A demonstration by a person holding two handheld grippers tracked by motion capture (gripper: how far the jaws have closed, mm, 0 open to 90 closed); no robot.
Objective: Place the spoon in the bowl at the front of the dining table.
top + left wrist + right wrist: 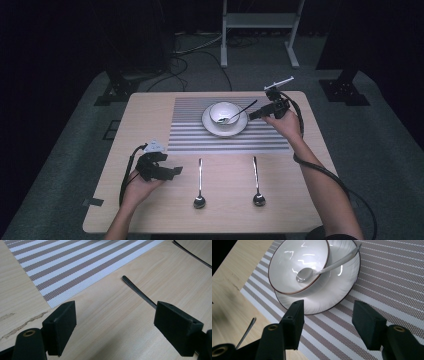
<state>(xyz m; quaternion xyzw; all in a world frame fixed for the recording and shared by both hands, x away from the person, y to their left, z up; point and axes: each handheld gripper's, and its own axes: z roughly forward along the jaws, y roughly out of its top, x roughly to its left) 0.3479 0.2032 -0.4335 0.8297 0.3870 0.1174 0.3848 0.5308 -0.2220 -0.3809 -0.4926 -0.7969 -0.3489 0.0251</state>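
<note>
A pale wooden table [150, 115] holds a striped placemat [190, 135], and on the mat sits a white plate [210, 127] with a white bowl [220, 111] on it. A spoon [242, 111] leans in the bowl, its scoop resting inside and its handle sticking out over the rim toward the right gripper [256, 114]. That gripper, held in the person's right hand [285, 122], hovers just beside the plate with its jaws spread apart and nothing between them; in the right gripper view the plate and bowl lie just beyond the fingertips [295, 312]. The left gripper [176, 171], held in the left hand [140, 187] near the table's front left, also has its jaws spread wide and empty. A second spoon [199, 186] lies flat just past its fingertips, and its handle passes behind the far jaw. A third spoon [257, 182] lies well apart, farther along the same side.
</note>
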